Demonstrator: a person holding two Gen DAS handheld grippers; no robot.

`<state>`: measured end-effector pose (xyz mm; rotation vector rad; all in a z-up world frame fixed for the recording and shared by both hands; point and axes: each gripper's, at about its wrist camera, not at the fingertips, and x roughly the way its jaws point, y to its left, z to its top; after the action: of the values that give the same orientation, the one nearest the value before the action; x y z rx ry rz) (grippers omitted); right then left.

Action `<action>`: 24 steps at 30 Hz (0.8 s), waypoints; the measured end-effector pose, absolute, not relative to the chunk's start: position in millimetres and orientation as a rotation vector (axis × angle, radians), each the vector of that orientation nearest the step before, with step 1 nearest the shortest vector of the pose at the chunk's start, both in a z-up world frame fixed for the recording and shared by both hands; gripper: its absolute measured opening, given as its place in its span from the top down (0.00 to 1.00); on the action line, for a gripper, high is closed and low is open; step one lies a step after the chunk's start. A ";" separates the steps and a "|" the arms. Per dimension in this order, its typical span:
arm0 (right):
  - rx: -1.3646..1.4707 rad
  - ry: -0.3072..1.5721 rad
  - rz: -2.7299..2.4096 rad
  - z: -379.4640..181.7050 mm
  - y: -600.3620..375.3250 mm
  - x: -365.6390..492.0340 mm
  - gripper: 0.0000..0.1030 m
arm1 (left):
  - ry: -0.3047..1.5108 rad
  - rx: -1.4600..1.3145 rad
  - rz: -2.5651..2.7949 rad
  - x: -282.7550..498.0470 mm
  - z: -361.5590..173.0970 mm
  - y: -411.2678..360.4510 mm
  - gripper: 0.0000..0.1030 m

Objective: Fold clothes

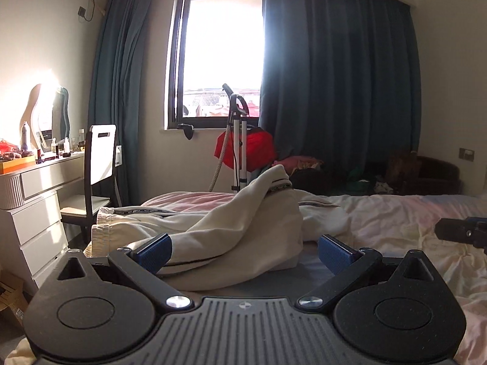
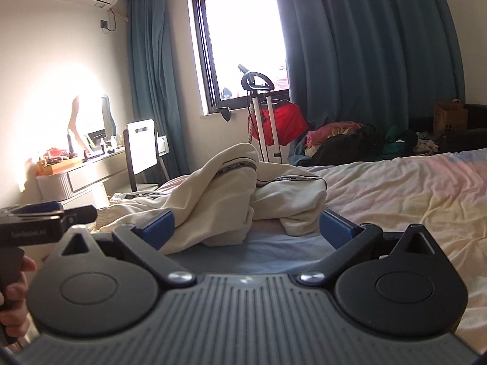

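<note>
Your left gripper (image 1: pixel 242 251) sits low over the bed (image 1: pixel 395 228), its fingers (image 1: pixel 153 254) spread wide around the near edge of the cream garment (image 1: pixel 243 225), gripping nothing. Your right gripper (image 2: pixel 246 232) hovers just beside it, fingers likewise apart and empty. The garment lies heaped, one part peaked upward, so it is rumpled rather than folded flat.

Daylight blows out the window (image 1: pixel 223 57) and glares off the mirror (image 2: pixel 88 115) (fisheye bends edges); foreground dim.
</note>
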<state>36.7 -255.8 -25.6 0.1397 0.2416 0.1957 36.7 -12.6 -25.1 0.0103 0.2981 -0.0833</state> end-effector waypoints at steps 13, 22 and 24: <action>0.233 0.276 0.162 -33.9 -275.0 40.7 0.00 | 0.422 0.038 -0.110 101.6 -55.7 -10.4 0.00; 0.290 0.337 0.139 -46.2 -291.2 58.7 0.00 | 0.440 0.121 -0.102 251.6 -38.0 -61.1 0.00; 0.310 0.361 0.125 -53.9 -296.8 69.8 0.00 | 0.447 0.098 -0.073 290.5 -32.7 -70.5 0.00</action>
<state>69.8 -296.8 -53.9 0.3103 0.3612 0.1248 290.5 -70.5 -32.7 0.0985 0.4470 -0.0734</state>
